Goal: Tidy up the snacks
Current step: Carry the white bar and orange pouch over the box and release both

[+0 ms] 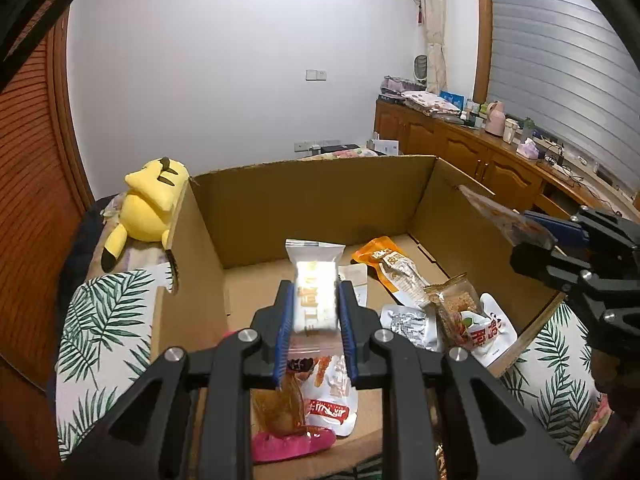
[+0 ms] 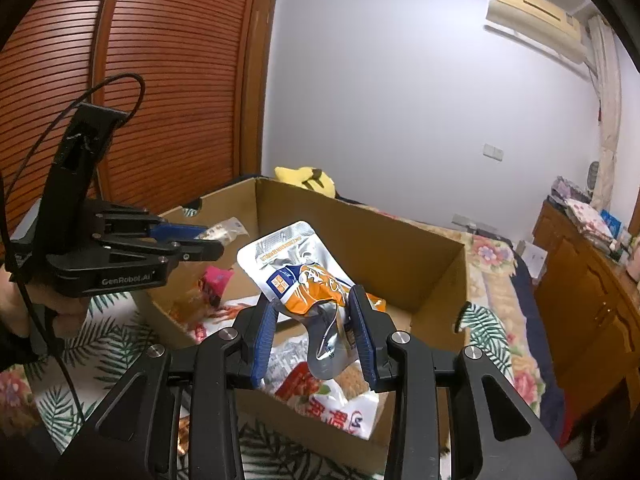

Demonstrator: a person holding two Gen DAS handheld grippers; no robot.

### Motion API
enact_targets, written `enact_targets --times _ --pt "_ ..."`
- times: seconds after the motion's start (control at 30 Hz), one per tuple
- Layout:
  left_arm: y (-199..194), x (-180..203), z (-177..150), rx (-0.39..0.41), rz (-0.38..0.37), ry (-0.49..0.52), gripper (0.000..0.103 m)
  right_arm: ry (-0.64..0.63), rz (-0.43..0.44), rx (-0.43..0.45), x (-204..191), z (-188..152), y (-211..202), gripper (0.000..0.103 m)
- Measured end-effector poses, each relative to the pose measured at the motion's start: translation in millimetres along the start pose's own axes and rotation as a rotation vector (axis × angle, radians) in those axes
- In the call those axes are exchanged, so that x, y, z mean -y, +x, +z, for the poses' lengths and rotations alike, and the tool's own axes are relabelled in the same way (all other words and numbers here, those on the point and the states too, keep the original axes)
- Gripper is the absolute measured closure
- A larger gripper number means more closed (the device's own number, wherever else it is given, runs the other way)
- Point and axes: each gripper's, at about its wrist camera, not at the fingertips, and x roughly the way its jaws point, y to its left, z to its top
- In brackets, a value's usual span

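Left gripper (image 1: 315,312) is clamped on a white cake packet (image 1: 315,288) over the cardboard box (image 1: 308,200); right gripper (image 2: 316,330) pinches a crinkly silver-and-orange pouch (image 2: 298,268) above it. Roughly six more packets lie inside.

Left gripper (image 1: 316,300) is clamping a white packet (image 1: 314,292) between its blue pads, held level above the box (image 1: 304,200). Right gripper (image 2: 316,320) is pinching a silver-orange pouch (image 2: 296,272) by its lower end, pouch sticking up. Bare hand (image 2: 48,308) is gripping the left gripper's handle.
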Motion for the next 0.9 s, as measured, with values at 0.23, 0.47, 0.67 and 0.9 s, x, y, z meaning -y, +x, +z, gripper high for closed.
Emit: enact_targets --times 0.23,0.47,0.67,0.9 --pt "9 0 -3 -0.014 -0.023 0.002 0.083 0.006 0.016 -0.031 -1 0 23 0.068" --pt "9 0 -6 -0.011 -0.037 0.0 0.082 0.034 0.023 -0.059 3 -5 32 0.068" --pt "7 -1 -6 -0.005 -0.031 0.001 0.067 0.058 0.037 -0.064 5 -3 34 0.066" --pt "-2 3 -7 0.014 -0.045 0.0 0.052 0.081 0.041 -0.062 6 -6 30 0.06"
